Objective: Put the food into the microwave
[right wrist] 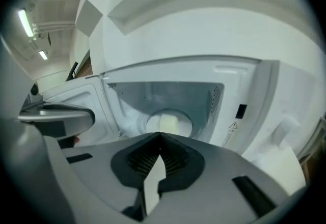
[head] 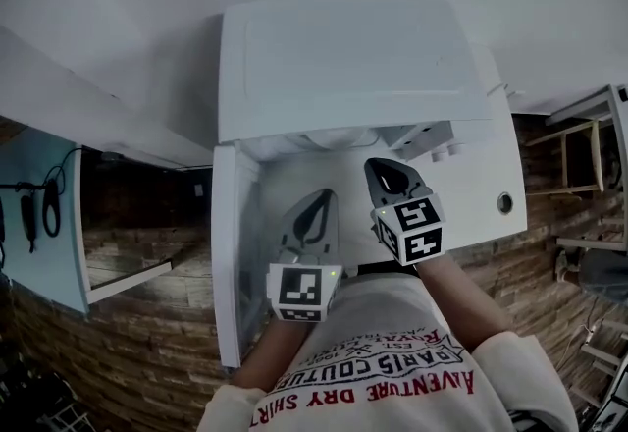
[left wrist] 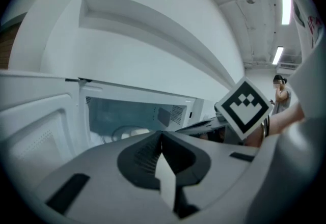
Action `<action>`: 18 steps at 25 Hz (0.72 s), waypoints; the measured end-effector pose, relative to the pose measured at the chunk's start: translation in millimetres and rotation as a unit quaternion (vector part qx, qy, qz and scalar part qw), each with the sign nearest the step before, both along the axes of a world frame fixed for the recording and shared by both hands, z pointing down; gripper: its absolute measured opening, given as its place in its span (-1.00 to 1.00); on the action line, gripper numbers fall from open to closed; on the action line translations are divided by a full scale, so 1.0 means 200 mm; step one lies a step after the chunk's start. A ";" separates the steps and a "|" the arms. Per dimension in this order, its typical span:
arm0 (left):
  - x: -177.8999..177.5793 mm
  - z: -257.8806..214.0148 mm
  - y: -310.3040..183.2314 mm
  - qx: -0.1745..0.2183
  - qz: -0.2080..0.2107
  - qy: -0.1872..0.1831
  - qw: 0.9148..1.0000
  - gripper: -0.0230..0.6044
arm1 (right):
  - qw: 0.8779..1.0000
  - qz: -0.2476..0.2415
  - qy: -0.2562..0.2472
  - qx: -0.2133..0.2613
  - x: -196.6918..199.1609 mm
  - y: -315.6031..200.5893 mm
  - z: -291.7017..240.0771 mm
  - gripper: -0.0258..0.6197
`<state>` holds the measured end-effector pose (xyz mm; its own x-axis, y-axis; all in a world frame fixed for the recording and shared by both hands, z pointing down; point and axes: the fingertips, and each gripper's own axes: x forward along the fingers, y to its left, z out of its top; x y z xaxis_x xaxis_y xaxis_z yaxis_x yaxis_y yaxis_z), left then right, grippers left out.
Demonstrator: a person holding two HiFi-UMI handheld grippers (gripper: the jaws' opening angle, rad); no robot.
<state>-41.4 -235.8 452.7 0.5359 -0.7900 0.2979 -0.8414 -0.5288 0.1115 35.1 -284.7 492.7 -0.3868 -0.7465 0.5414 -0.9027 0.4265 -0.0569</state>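
Observation:
A white microwave point(head: 353, 57) stands with its door point(head: 234, 253) swung open to the left. Inside, a pale block of food point(right wrist: 169, 124) rests on a round white plate point(right wrist: 186, 120) on the cavity floor; the plate point(left wrist: 130, 132) also shows in the left gripper view. My right gripper point(right wrist: 159, 135) is shut with nothing between its jaws, just outside the opening. My left gripper point(left wrist: 161, 134) is shut and empty too, in front of the cavity's left side. In the head view the left gripper point(head: 312, 206) and the right gripper point(head: 385, 171) are side by side before the opening.
The microwave's control panel with a knob point(head: 504, 202) is to the right of the cavity. Wooden furniture point(head: 574, 160) stands at the far right. A person point(left wrist: 281, 94) stands in the background of the left gripper view.

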 end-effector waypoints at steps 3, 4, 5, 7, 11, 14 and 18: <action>0.01 -0.08 0.00 0.021 0.002 0.002 1.000 -0.91 | 0.999 0.007 -0.023 0.035 0.00 0.05 -0.13 -0.88; 0.01 -0.11 0.00 0.030 0.002 0.002 1.000 -0.91 | 0.999 0.008 -0.026 0.045 -0.01 0.07 -0.17 -0.88; 0.00 -0.15 -0.01 0.040 0.003 0.000 0.999 -0.91 | 0.998 0.010 -0.027 0.055 -0.01 0.08 -0.21 -0.88; 0.00 -0.22 0.00 0.058 0.002 0.000 0.998 -0.91 | 0.996 0.018 -0.032 0.075 -0.01 0.11 -0.29 -0.88; -0.03 -0.32 0.00 0.085 -0.005 0.003 0.996 -0.91 | 0.989 0.036 -0.050 0.136 0.00 0.16 -0.46 -0.88; -0.07 -0.36 0.00 0.098 -0.015 0.004 0.995 -0.91 | 0.981 0.041 -0.059 0.179 0.01 0.18 -0.56 -0.88; -0.11 -0.39 -0.01 0.100 -0.029 0.010 0.995 -0.91 | 0.979 0.044 -0.066 0.187 0.01 0.21 -0.60 -0.88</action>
<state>-63.0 -237.4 375.1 0.4922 -0.8619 0.1221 -0.8696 -0.4930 0.0262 37.6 -242.8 372.7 -0.3605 -0.9166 0.1732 -0.9321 0.3611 -0.0291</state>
